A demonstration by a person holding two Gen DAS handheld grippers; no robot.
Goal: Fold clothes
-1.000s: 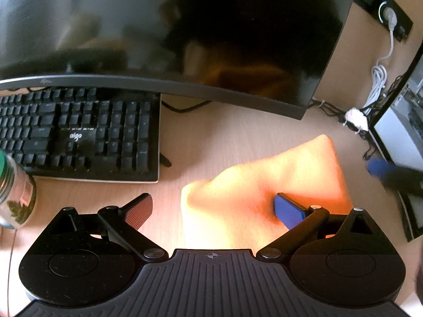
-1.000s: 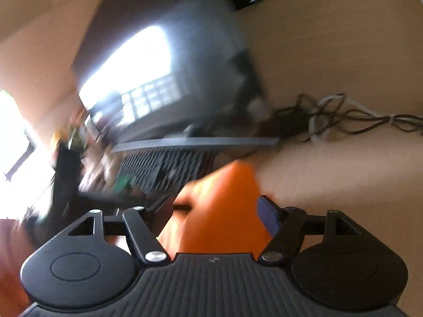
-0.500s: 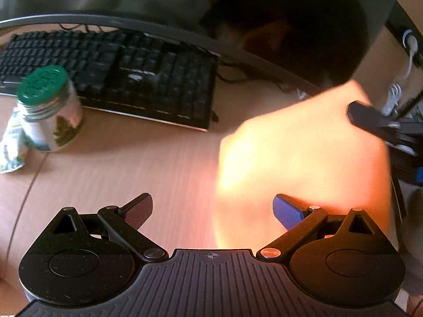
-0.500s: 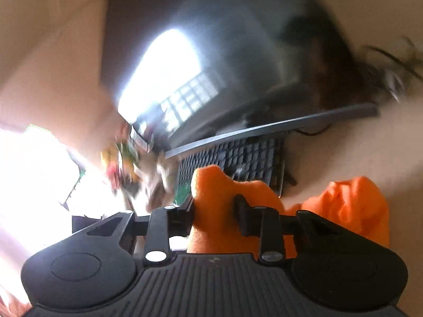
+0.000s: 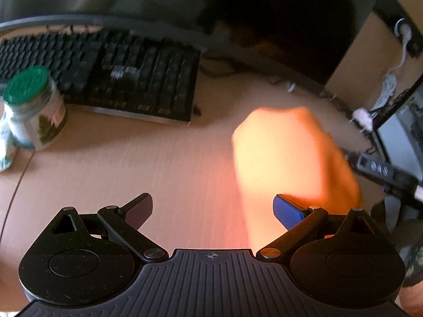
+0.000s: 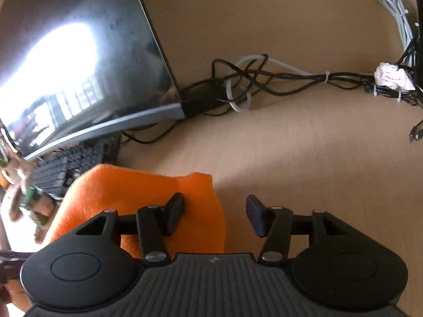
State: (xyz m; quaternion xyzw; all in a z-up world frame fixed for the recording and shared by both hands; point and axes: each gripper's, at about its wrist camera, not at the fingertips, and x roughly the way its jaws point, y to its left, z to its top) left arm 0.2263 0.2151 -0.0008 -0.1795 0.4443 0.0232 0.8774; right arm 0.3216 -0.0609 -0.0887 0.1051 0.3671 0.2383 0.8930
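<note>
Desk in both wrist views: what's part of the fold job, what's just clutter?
Job:
- orange cloth
- left gripper, fingers apart, empty
- right gripper, fingers apart, empty

Clutter:
- keyboard
- monitor
- green-lidded jar
- cable tangle
- power strip
- desk, the work surface

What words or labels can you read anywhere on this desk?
None legibly.
Keyboard: key legends and a pale mark, blurred.
Green-lidded jar: label unreadable.
Power strip: markings too small.
Monitor: only window glare.
</note>
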